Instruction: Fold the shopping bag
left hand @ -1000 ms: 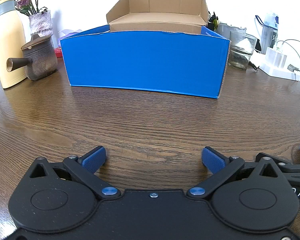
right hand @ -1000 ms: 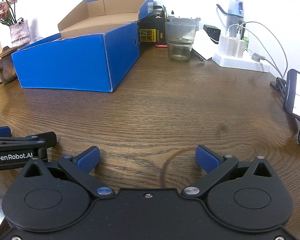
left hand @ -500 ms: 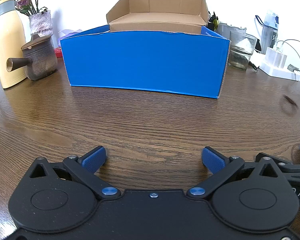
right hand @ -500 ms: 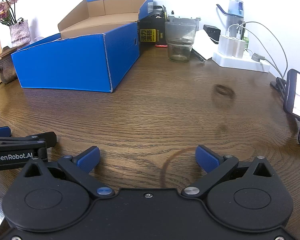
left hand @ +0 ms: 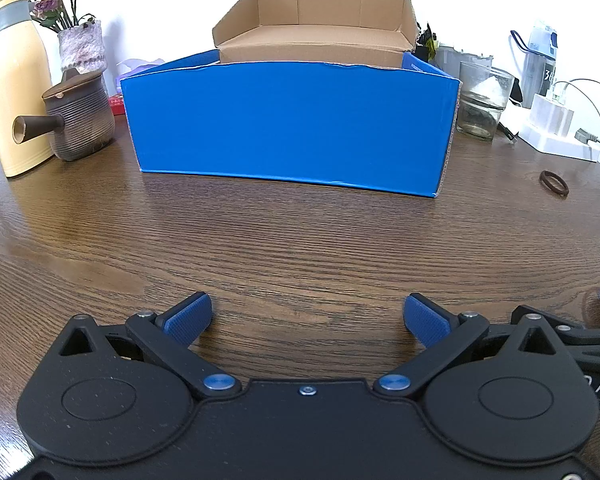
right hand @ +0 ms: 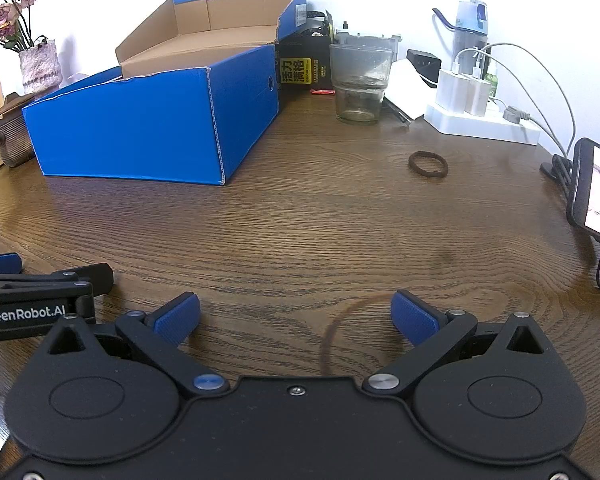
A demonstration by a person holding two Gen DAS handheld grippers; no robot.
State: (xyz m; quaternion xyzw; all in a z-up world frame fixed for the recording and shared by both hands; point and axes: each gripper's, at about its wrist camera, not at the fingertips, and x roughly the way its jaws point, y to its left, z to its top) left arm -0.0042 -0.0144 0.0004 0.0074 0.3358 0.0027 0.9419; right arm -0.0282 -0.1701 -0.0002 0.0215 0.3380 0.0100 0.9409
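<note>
No shopping bag shows in either view. My left gripper (left hand: pixel 307 318) rests low over the brown wooden table (left hand: pixel 300 240), open, nothing between its blue pads. My right gripper (right hand: pixel 295 316) sits beside it on the right, also open and empty. A sliver of the left gripper (right hand: pixel 40 296) shows at the left edge of the right wrist view. A brown hair tie (right hand: pixel 428 165) lies flat on the table ahead of the right gripper, also seen far right in the left wrist view as a hair tie (left hand: pixel 554 182).
An open blue cardboard box (left hand: pixel 292 120) stands ahead of the left gripper. A yellow thermos (left hand: pixel 12 92), a brown ribbed teapot (left hand: pixel 80 120) and a flower vase (left hand: pixel 82 46) stand at the left. Glass cups (right hand: pixel 360 80), a white power strip (right hand: pixel 480 120) and a phone (right hand: pixel 598 192) stand at the right.
A brown hair tie has dropped onto the table at the right: absent one second ago, a blur half a second ago, now lying still. Both grippers stay put and open.
</note>
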